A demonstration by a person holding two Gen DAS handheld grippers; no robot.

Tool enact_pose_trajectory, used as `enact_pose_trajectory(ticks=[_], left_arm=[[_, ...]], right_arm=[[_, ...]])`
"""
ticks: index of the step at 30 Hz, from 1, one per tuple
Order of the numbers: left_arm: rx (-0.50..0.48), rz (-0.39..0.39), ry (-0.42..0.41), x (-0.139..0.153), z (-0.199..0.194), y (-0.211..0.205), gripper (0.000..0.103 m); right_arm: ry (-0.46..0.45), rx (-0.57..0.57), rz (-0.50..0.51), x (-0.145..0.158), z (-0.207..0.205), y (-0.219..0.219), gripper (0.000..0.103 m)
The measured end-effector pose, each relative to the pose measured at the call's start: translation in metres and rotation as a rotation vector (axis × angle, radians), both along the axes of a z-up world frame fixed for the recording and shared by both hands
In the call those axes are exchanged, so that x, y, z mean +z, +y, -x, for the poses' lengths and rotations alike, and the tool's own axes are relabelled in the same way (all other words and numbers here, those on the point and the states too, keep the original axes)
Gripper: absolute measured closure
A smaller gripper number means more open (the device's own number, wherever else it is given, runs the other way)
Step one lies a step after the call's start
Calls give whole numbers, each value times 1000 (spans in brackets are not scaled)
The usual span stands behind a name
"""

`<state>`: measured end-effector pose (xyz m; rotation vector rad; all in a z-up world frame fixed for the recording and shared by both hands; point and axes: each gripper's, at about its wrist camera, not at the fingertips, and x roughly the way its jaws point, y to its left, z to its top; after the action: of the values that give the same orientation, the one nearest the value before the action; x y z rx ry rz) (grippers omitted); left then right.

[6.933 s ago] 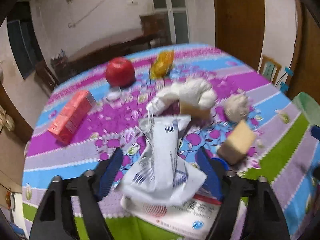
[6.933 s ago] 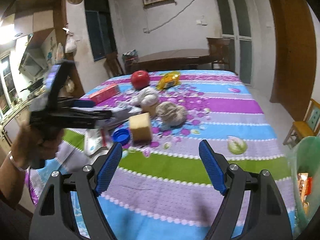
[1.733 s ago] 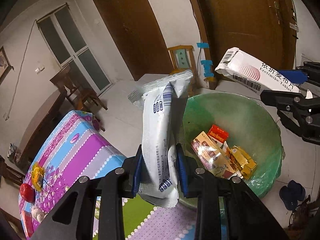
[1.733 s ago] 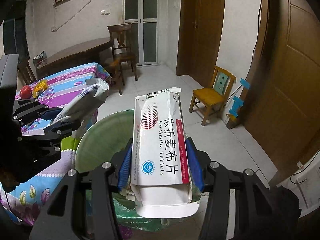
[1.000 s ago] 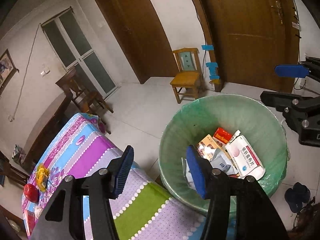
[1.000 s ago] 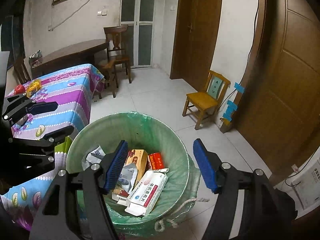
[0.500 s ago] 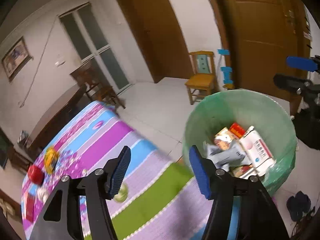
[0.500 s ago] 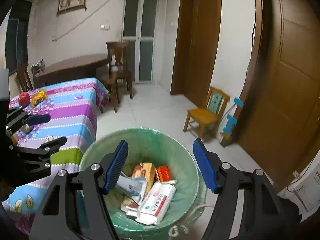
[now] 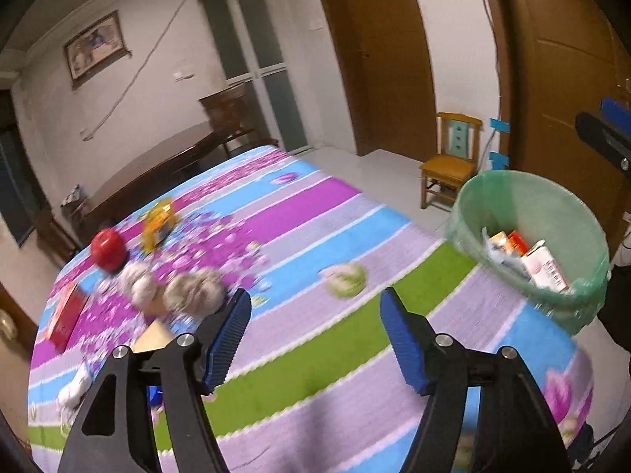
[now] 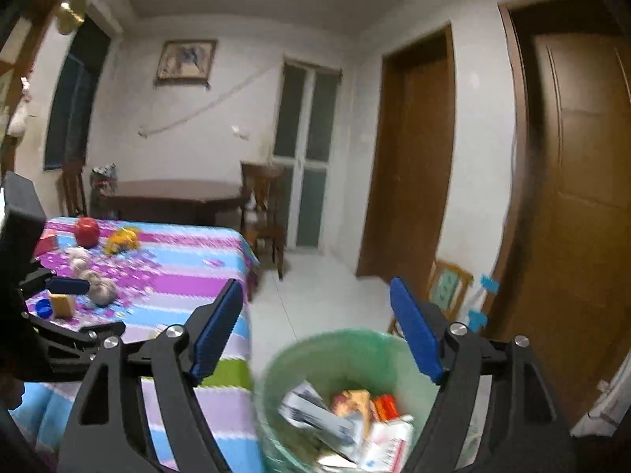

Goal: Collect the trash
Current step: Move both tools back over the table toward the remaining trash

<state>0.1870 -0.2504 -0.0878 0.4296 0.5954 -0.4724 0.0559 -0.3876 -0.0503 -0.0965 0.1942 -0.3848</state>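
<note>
A green-lined trash bin [image 9: 552, 205] [image 10: 299, 358] stands on the floor at the table's corner, with a white tablet box [image 9: 546, 268] [image 10: 388, 447], a white pouch [image 10: 315, 414] and orange packets [image 10: 355, 400] in it. My left gripper [image 9: 315, 335] hangs over the striped tablecloth [image 9: 315, 236], its jaws opening with nothing between them. My right gripper [image 10: 315, 335] is above the bin's near side, jaws opening too and empty. Crumpled paper balls [image 9: 193, 291], a tan block [image 9: 155, 335], a red box [image 9: 65, 313] and a blue cap [image 10: 42, 307] lie on the table.
A red apple [image 9: 108, 250] and a yellow wrapper [image 9: 157, 222] sit at the table's far end. A small wooden chair [image 9: 453, 157] stands by brown doors [image 10: 410, 165]. A dark wooden table [image 10: 169, 193] and chair [image 10: 264, 213] are behind. The right gripper's tip [image 9: 607, 134] shows in the left wrist view.
Both grippers dropped their pouch and box into the bin and opened wider. The left swung from the bin back over the table; the right view tilted up, bin sliding lower.
</note>
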Motion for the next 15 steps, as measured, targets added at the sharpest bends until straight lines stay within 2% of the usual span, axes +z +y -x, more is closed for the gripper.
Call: enact_pose_trajectory(ticks=[3, 7, 12, 15], left_arm=[[27, 15, 17, -3, 5, 26, 31], [75, 21, 32, -7, 10, 71, 29], [175, 50, 88, -2, -5, 146, 29], [220, 49, 123, 4, -21, 194, 29]], right_arm=[[-14, 40, 27, -3, -4, 21, 24], [14, 115, 19, -8, -19, 47, 21], [110, 229, -96, -20, -39, 73, 20], [211, 347, -193, -28, -58, 97, 20]])
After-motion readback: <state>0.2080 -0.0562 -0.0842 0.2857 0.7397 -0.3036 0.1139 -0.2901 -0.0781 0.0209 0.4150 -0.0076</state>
